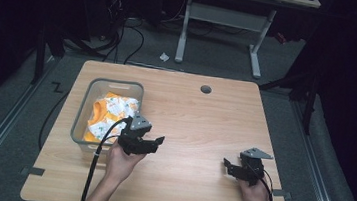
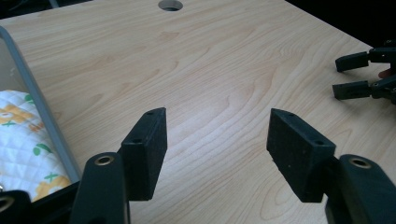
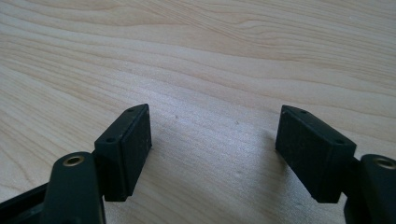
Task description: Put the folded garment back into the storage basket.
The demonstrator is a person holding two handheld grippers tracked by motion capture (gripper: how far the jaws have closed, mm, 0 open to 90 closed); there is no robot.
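A grey plastic bin (image 1: 86,102) stands on the left side of the wooden table (image 1: 205,118); inside it lies a crumpled white cloth with orange and green print (image 1: 111,112). My left gripper (image 1: 157,141) hovers just right of the bin's near corner, open and empty, jaws pointing right. In the left gripper view the jaws are spread wide over bare wood, the gripper (image 2: 217,140) holding nothing, with the bin wall (image 2: 44,116) and cloth (image 2: 23,140) at the left. My right gripper (image 1: 226,165) is open near the table's front right, close above bare wood (image 3: 215,135).
A round cable hole (image 1: 206,89) sits near the table's far edge. The other hand's gripper (image 2: 362,74) shows at the right of the left gripper view. Beyond the table stand a white desk frame (image 1: 222,19) and floor cables (image 1: 123,34). Dark surroundings flank both sides.
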